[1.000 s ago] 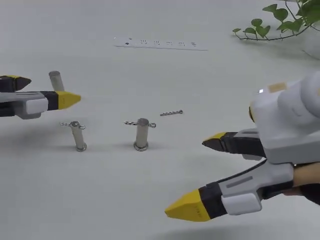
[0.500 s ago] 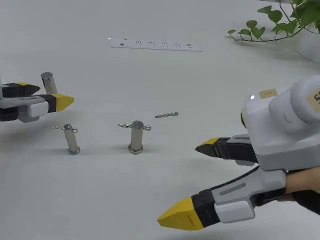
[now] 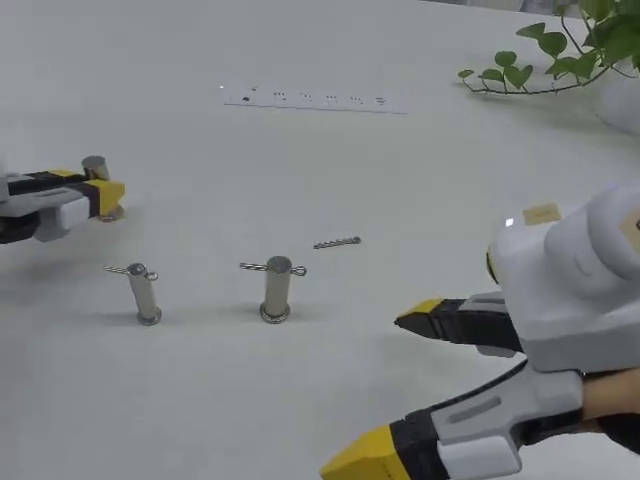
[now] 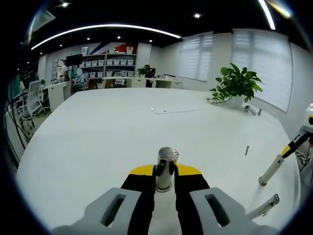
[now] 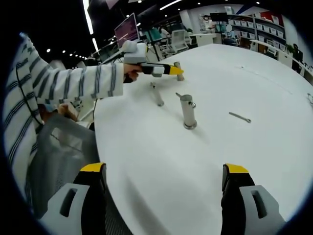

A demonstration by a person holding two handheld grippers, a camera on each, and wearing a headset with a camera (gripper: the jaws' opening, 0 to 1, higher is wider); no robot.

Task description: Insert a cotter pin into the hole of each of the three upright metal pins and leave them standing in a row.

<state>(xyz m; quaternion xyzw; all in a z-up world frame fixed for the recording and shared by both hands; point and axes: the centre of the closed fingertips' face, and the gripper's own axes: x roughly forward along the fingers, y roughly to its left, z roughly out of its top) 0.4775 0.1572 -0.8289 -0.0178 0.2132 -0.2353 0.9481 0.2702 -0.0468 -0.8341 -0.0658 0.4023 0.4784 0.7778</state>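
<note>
Metal pin (image 3: 94, 166) at left is clamped by the left claw (image 3: 100, 188); the loose cotter pin (image 3: 337, 242) should next be fetched by the gaping, empty right claw (image 3: 385, 392).

My left claw (image 3: 103, 190) has slid in over the far-left metal pin (image 3: 94, 167), the bare one of the three. A second ago its jaws stood spread, with the pin behind their tips. Now they have closed in, one on each side of the shaft, and in the left gripper view they press against it where it stands on the table (image 3: 300, 150).
</note>
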